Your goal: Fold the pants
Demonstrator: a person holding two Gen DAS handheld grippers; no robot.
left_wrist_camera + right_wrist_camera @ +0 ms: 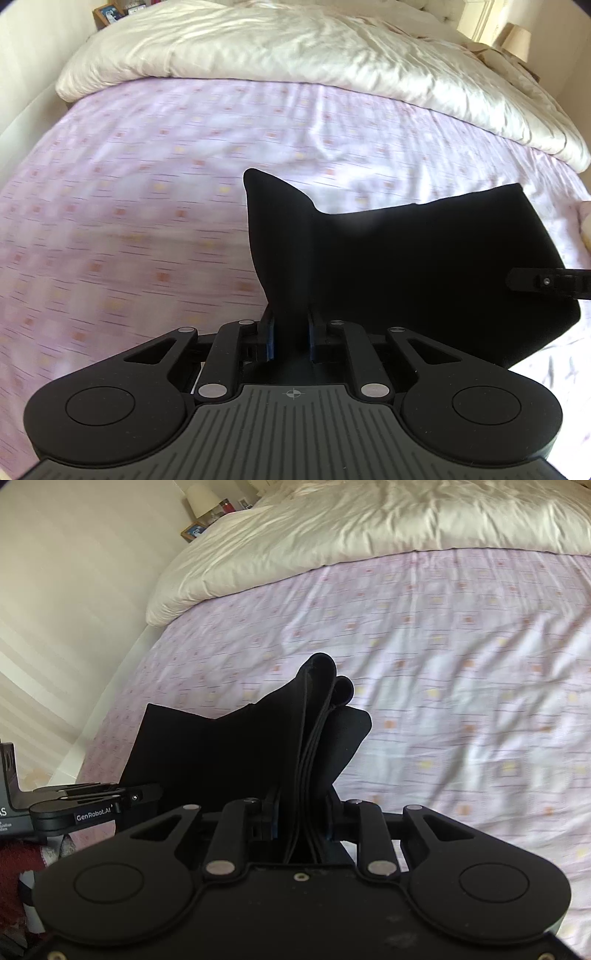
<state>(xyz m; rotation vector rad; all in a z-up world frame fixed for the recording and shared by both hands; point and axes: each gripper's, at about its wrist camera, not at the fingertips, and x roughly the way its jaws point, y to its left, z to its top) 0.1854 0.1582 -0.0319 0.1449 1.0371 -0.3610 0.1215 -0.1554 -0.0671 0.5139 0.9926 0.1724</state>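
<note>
The black pants are held up above the bed between both grippers. My left gripper is shut on one end of the cloth, which sticks up past its fingers. My right gripper is shut on a bunch of several folded layers of the pants. The right gripper's tip shows at the right edge of the left wrist view, on the cloth. The left gripper shows at the left of the right wrist view, also on the cloth.
A pink patterned sheet covers the bed below. A white duvet is bunched at the far end. A lamp and picture frames stand by the cream wall. A dark red cloth lies at the lower left.
</note>
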